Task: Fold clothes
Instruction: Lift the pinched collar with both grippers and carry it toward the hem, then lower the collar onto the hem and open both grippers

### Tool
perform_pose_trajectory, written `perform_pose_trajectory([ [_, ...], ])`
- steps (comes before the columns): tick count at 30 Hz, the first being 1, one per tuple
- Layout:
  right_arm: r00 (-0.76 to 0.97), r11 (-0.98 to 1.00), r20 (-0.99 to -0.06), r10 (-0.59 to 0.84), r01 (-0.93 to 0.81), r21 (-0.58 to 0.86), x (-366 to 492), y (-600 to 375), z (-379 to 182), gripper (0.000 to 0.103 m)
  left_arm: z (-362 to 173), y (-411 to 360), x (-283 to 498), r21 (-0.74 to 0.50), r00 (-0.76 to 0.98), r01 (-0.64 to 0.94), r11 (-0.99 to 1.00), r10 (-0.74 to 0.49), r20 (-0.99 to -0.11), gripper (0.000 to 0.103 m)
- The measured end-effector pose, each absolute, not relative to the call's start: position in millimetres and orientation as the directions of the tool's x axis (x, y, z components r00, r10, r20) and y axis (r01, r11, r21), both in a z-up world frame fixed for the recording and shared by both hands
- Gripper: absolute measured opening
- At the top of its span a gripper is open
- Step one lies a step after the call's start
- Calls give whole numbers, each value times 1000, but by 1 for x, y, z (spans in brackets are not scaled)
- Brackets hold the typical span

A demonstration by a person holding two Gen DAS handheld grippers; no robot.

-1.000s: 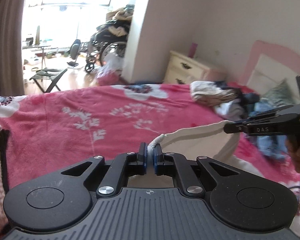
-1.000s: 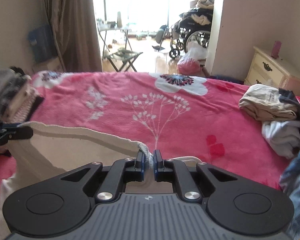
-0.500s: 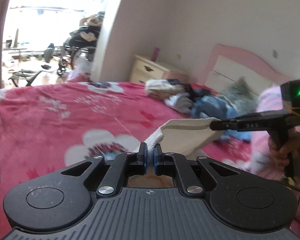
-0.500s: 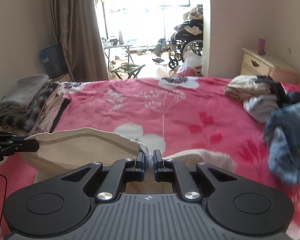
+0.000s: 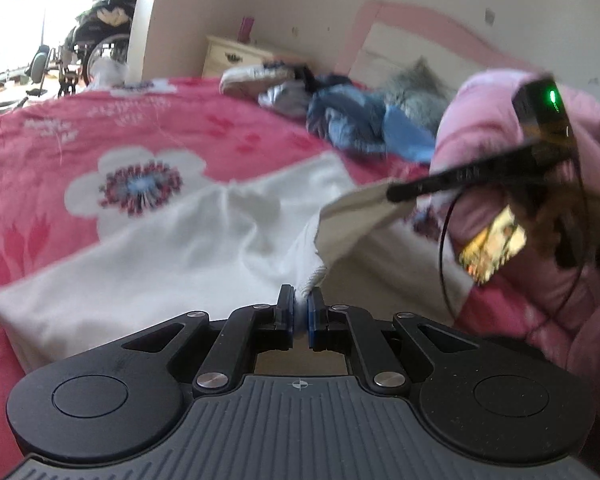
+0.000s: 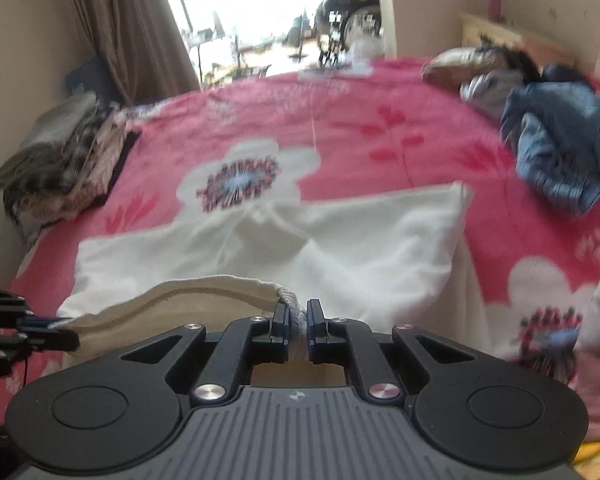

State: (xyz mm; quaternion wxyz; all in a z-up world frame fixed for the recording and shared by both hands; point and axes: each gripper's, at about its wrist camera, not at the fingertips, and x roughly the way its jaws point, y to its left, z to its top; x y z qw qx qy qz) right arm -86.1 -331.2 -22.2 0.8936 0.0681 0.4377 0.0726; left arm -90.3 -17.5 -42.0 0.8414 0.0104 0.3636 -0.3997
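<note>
Left wrist view: left gripper (image 5: 300,314) is clamped on the ribbed edge of a cream garment (image 5: 172,256), jaws pinched together on the fabric. The garment lies spread across the pink floral bedspread (image 5: 40,148), mostly flat, with some bunching near the middle. Its near edge is lifted off the bed and stretched between the two grippers. The right gripper (image 5: 392,193) comes in from the right side, fingers closed on the other end of that lifted edge. A green light glows on its body, and a black cable hangs below it. The hand (image 5: 556,216) holding it is partly visible, with a pink sleeve (image 5: 580,280) around it. Behind, a pile of clothes (image 5: 340,112) in blue and grey sits on the bed near the pink headboard (image 5: 420,32). A cream nightstand (image 5: 236,54) stands against the wall. The picture is blurred.

Right wrist view: the right gripper (image 6: 298,320) is pinched shut on the garment's (image 6: 340,248) ribbed hem, fabric visible between the pads. The hem runs left as a raised band to the left gripper (image 6: 60,330) at the left edge, which grips its far end. The rest of the garment lies flat on the bedspread (image 6: 380,128) just beyond. A folded stack of clothes (image 6: 60,160) sits at the bed's left edge, well apart from the garment. An unfolded heap (image 6: 560,136) with a denim piece lies at the right. A brown curtain (image 6: 116,20) hangs beside a bright doorway.
</note>
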Motion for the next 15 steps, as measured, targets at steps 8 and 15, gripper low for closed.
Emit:
perform_pose_trajectory([
  [8, 499, 988, -852, 155, -78, 134, -105, -322, -31, 9, -68, -18, -113, -298, 346, 707, 641, -682, -645, 5],
  [15, 462, 993, -879, 118, -74, 94, -118, -317, -30, 9, -72, -16, -126, -319, 309, 731, 603, -710, -633, 4],
])
